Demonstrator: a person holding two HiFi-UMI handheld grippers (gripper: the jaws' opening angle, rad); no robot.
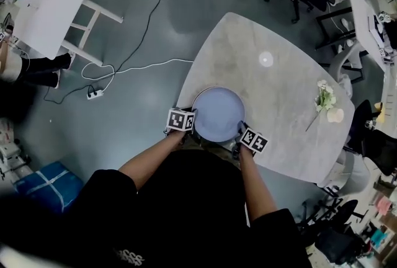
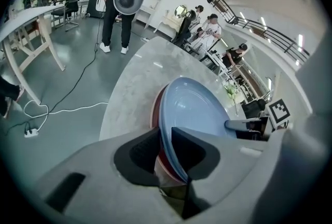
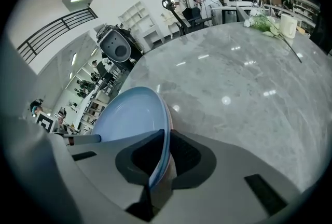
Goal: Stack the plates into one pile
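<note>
Jaws of left gripper (image 2: 166, 137) and right gripper (image 3: 167, 141) pinch blue plate (image 1: 218, 113)

Pale blue plate (image 1: 218, 113), seemingly a reddish plate (image 2: 153, 111) beneath, grey marbled table (image 1: 279, 93).

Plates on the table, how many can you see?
2. A blue plate is on top, at the near edge of the table; a reddish plate sits directly under it. More could be hidden beneath.
</note>
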